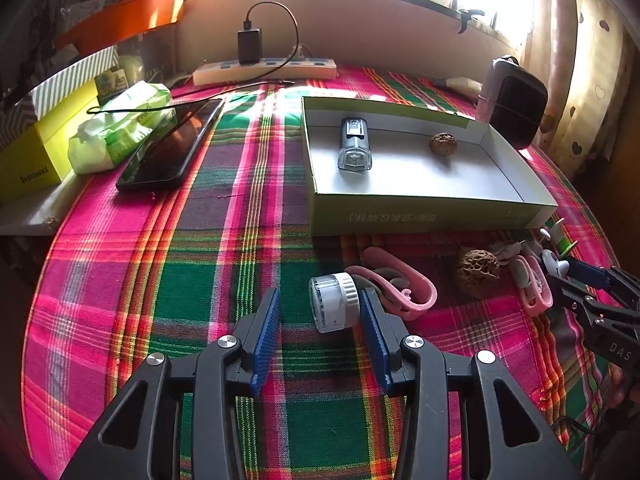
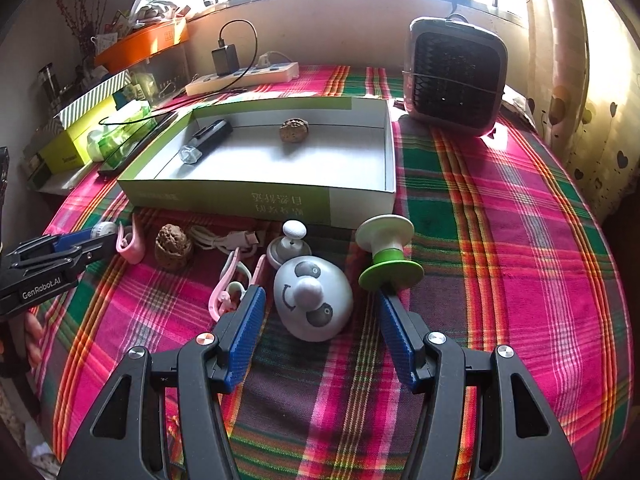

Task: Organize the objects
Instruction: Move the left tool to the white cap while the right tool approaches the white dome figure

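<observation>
A shallow green-and-white box (image 1: 432,212) (image 2: 224,196) lies on the plaid cloth and holds a small flashlight (image 1: 353,143) (image 2: 206,140) and a walnut (image 1: 443,144) (image 2: 294,130). My left gripper (image 1: 320,306) is open, with a small white jar-like light (image 1: 333,302) lying between its fingers, close to the right one. My right gripper (image 2: 322,300) is open around a white panda-face dome (image 2: 312,298). Pink clips (image 1: 396,288) (image 2: 234,284), a second walnut (image 1: 478,272) (image 2: 173,246) and a green-and-white spool (image 2: 390,252) lie in front of the box.
A small black fan heater (image 2: 456,76) stands at the back right. A power strip with charger (image 1: 264,68) lies at the back. A phone (image 1: 172,148), tissue pack (image 1: 120,128) and yellow boxes (image 1: 44,148) sit at the left. A white cable (image 2: 224,238) lies by the walnut.
</observation>
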Demonstrator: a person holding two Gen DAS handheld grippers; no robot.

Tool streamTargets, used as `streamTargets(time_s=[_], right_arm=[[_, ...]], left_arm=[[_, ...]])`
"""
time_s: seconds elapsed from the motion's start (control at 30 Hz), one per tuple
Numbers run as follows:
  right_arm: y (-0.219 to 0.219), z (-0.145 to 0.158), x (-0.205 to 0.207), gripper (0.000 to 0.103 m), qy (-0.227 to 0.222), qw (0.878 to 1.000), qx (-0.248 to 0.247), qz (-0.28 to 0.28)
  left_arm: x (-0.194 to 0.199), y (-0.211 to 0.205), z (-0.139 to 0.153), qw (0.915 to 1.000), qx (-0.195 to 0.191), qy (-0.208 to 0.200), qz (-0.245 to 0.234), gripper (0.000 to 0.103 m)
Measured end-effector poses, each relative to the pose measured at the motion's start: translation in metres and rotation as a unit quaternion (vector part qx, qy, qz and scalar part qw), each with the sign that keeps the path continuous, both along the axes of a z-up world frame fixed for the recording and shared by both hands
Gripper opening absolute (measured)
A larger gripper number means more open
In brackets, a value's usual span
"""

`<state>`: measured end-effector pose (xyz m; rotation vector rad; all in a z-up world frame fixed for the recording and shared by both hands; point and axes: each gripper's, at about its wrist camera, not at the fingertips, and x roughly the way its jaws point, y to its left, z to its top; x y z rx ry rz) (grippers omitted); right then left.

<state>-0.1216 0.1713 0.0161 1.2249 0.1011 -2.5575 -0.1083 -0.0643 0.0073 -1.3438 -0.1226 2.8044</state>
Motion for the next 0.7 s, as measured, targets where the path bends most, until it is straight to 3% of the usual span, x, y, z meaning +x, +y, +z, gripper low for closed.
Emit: streamTargets(time_s=[0.27, 0.53, 0.7], right_arm=[[0.0009, -0.0013, -0.0054, 0.057, -0.006, 1.0, 0.0, -0.001], [0.0025, -0.0007, -0.0056, 0.042, -0.002, 1.0, 0.002, -0.006], [0.0034, -0.0005, -0.0054, 0.042, -0.002, 1.0, 0.001, -0.008]], left_arm=[[-0.0006, -0.0008, -0.0004, 1.0, 0.002, 0.003, 0.002, 0.039], [-0.0008, -0.002, -0.0009, 1.0, 0.008, 0.003, 0.004, 0.038], [-0.0008, -0.0027, -0.0011, 0.9999, 0.008, 0.004, 0.008, 0.034]])
